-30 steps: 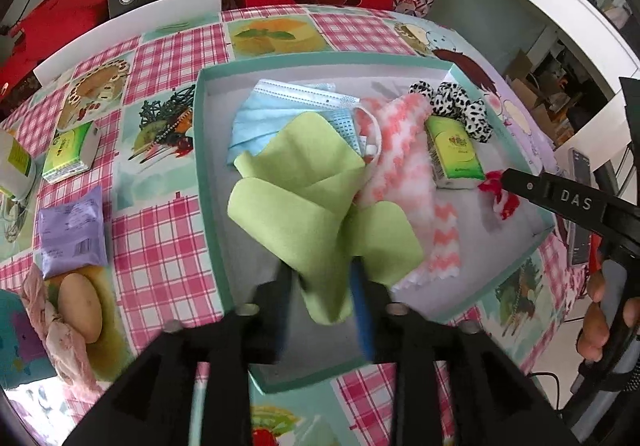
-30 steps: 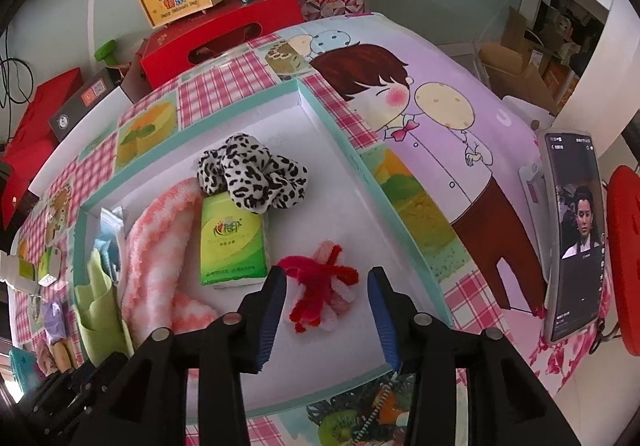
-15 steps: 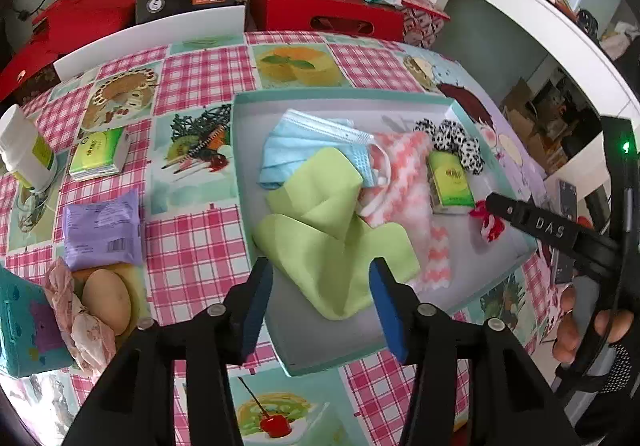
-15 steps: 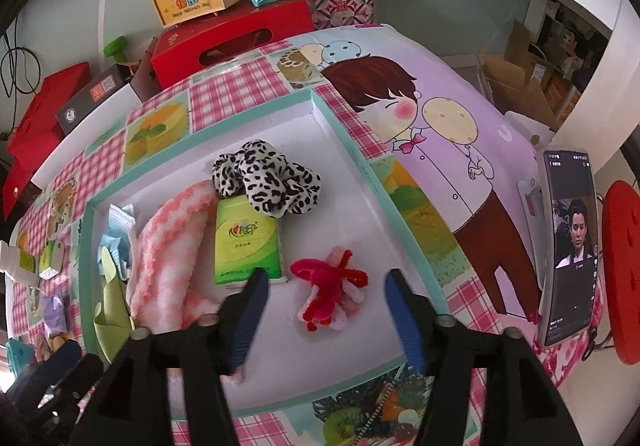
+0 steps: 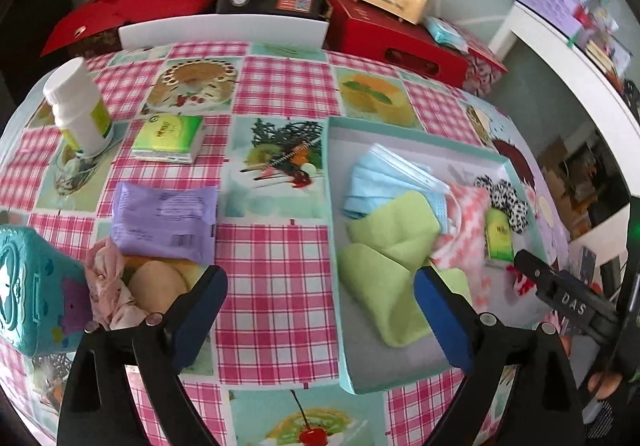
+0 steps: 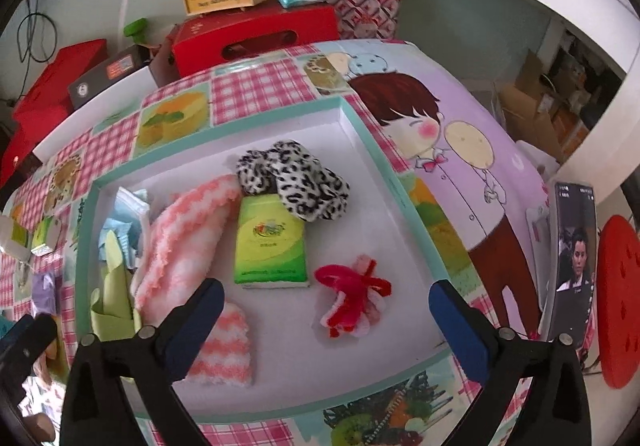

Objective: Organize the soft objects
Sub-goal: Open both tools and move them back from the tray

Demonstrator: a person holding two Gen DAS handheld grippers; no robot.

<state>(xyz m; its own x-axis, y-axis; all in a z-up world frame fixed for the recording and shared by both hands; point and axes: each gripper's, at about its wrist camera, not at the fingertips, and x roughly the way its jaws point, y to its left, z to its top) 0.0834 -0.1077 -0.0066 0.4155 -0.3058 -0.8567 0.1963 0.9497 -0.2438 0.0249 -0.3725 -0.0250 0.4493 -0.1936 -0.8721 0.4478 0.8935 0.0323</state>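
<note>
So the teal tray [image 5: 334, 230] on the right half of the desk [image 5: 276, 278] is already pretty full: light green cloth [image 5: 384, 266] at its near-left side, blue face masks [image 5: 384, 178] behind that, a pink-and-white fuzzy sock [image 6: 180, 242] in the middle, a leopard scrunchie [image 6: 292, 174] toward the far edge, a green tissue pack [image 6: 272, 246], and a red-pink yarn bow [image 6: 352, 302] near the front.

Left to do, I'd guess: the purple soft pack [image 5: 164, 218], the pinkish crumpled cloth [image 5: 108, 286] by the desk's near-left edge, maybe the second green tissue pack [image 5: 168, 138].

Left hand-held gripper [image 5: 320, 310] is spread wide, holding nothing. Right hand-held gripper [image 6: 324, 322] too, hovering over the tray's front edge.
</note>
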